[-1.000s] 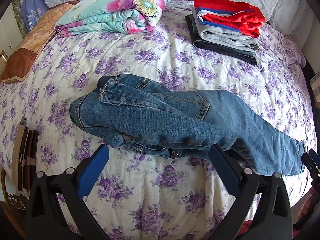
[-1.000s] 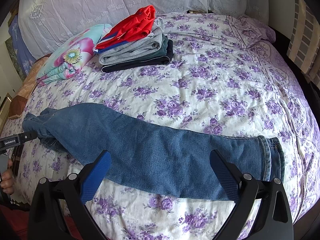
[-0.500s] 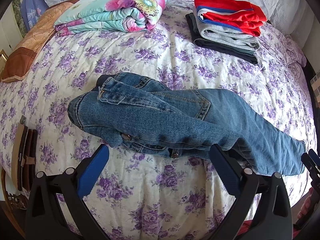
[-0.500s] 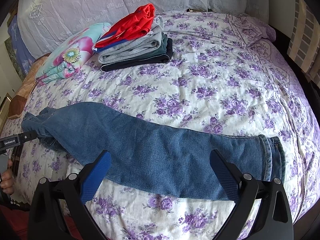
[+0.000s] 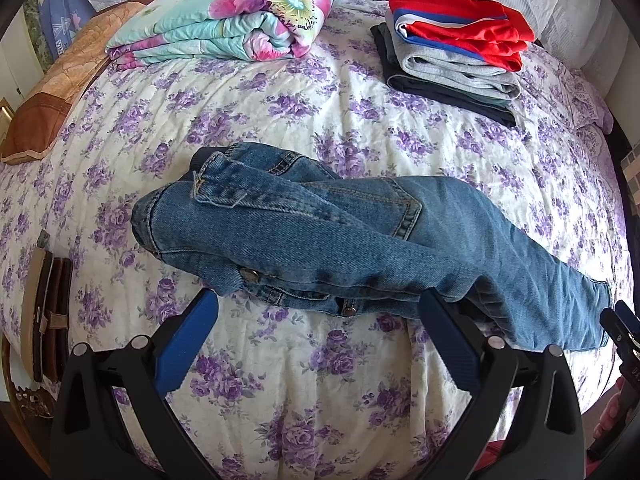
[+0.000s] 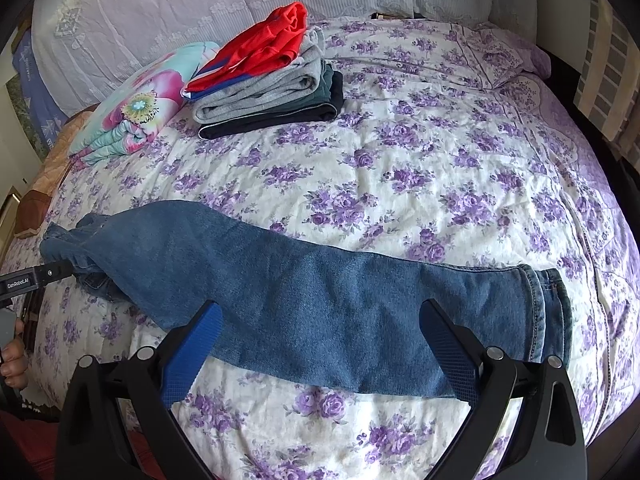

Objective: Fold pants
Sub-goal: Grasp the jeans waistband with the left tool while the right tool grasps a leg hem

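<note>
a: left gripper point(image 5: 318, 308)?
b: spread wide, holding nothing. the jeans point(image 5: 320, 236) lie crumpled just ahead of its fingertips, waistband end towards its left, on the floral bedspread point(image 5: 320, 380).

a: and the right gripper point(image 6: 320, 320)?
b: wide too, nothing between its pads. the legs of the jeans point(image 6: 320, 304) stretch flat across in front, cuffs past its right finger.

a: further ahead?
b: a stack of folded clothes point(image 6: 272, 84) and a folded flowered blanket point(image 6: 136, 104), well apart from the denim.
</note>
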Demonstrator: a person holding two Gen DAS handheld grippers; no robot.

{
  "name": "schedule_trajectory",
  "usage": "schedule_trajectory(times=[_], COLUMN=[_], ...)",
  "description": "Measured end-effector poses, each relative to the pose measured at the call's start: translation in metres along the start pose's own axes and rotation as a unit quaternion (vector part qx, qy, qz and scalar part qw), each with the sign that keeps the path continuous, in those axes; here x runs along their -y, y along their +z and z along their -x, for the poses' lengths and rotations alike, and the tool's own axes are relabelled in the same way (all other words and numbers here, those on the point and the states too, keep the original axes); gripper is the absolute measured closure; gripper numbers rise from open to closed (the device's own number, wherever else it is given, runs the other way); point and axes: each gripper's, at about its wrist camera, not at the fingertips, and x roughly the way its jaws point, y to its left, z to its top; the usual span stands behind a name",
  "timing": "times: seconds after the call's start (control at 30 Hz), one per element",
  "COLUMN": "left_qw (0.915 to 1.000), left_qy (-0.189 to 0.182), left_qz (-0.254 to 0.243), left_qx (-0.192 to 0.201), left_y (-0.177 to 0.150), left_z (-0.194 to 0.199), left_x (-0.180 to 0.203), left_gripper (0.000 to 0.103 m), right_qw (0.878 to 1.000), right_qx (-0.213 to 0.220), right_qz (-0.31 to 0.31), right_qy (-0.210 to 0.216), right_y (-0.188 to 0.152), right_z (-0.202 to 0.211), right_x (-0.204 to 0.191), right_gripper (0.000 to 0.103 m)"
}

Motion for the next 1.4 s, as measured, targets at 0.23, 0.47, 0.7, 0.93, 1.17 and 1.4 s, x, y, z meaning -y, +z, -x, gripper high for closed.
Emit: schedule_trajectory(times=[0.23,0.47,0.7,0.93,1.17,1.4], left_qw=[1.0000,0.9952,0.9189,0.9011,0.9158,0.9288], left_qy=[-0.004,-0.069,-0.258,-0.271,-0.278,-0.270], left_qz=[0.003,0.056,0.271,0.301,0.252,0.235], left_qx=[-0.006,-0.042,-0.124,-0.155,-0.143,-0.098], left_y=[0.004,0.016,0.023,0.031,0.051,0.053], left_z=[-0.001,-0.007,-0.047,-0.073,-0.072,-0.051], left_x=[0.000,-0.020,-0.068,-0.060,-0.051,-0.060], left_gripper=[0.005,0.005,0.005,0.005,0.053,0.067], right_qw=[1.000,0.998,0.974,0.912,0.809,0.859], right_qx=[-0.003,-0.027,-0.072,-0.069,-0.025,0.003], right_qz=[-0.001,-0.034,-0.181,-0.372,-0.551,-0.472], right_qy=[0.000,0.055,0.113,0.159,0.203,0.201], right_y=[0.005,-0.003,-0.031,-0.087,-0.121,-0.089], right_z=[-0.003,-0.004,0.009,0.012,-0.015,0.008], right_x=[-0.002,0.018,0.080,0.139,0.183,0.173], right_gripper=[0.004,0.004,0.004,0.004,0.056,0.097])
